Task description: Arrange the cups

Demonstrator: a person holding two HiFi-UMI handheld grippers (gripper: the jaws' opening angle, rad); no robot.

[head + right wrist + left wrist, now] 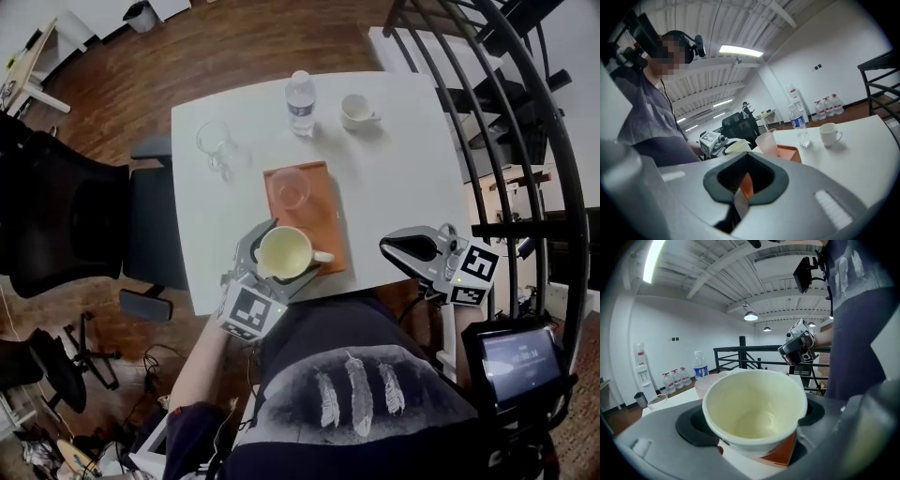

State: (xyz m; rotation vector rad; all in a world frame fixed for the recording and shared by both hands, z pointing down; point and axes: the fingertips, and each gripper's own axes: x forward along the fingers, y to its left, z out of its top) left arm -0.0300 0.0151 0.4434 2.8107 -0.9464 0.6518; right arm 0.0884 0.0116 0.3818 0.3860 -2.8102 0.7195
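My left gripper [286, 255] is shut on a cream mug [281, 251], its jaws spread wide round the mug's body and the handle pointing right. The mug [754, 411] fills the left gripper view, mouth up and empty, over the near end of the orange tray [323, 220]. A pink translucent cup [291, 187] stands on the tray's far half. A white mug [354, 111] and a clear glass cup [214, 141] stand on the white table [403, 178]. My right gripper [412, 248] hovers at the table's near right edge, shut and empty.
A water bottle [300, 101] stands at the far side between the glass and the white mug. A black office chair [66, 216] is left of the table and a black railing [525, 141] curves along the right. A tablet [520, 361] sits at lower right.
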